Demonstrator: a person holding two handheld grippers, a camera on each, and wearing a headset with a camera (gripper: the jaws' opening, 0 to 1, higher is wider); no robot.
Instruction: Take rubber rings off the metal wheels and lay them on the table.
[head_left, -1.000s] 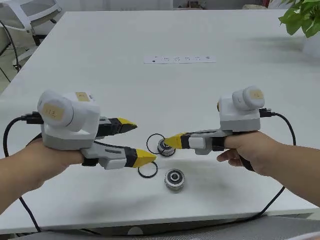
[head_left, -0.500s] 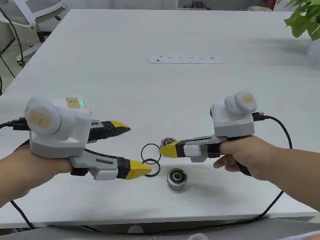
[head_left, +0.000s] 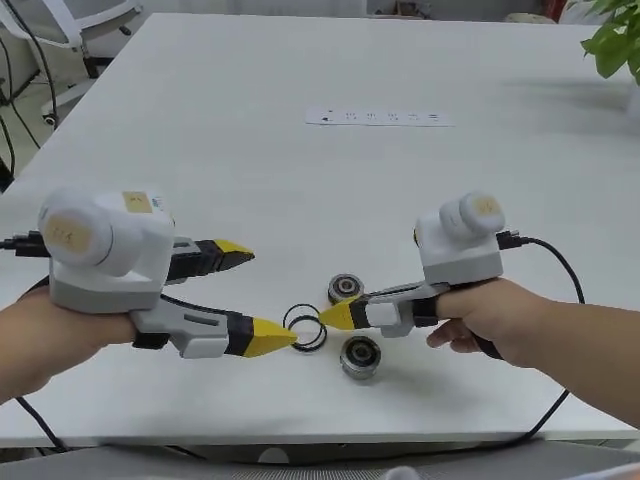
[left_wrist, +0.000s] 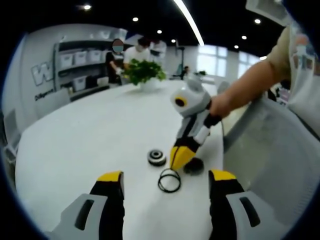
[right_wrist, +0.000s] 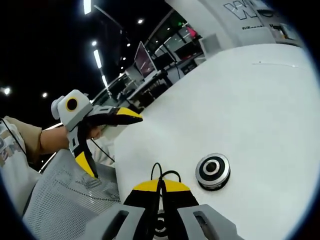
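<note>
White tabletop (head_left: 330, 180). Pinched in pressed-together right gripper (head_left: 335, 315) jaws: rubber ring (head_left: 305, 328), held low at tips, likely for laying flat. Left gripper (head_left: 268, 297) jaws spread, idle.

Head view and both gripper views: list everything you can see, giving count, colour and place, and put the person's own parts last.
white table: one, white, under everything.
round metal wheels: two, silver, near the table's front edge.
black rubber rings: two, black, overlapping on the table, left of the wheels.
flat white socket strip: one, white, farther back at mid-table.
green leafy plant: one, green, far right corner.
pale office chair: one, beyond the far left corner.
left gripper: one, grey with yellow-tipped jaws, open, left of the rings.
right gripper: one, same colours, jaws shut on one ring's edge.
person's hands: two, one holding each gripper.
</note>
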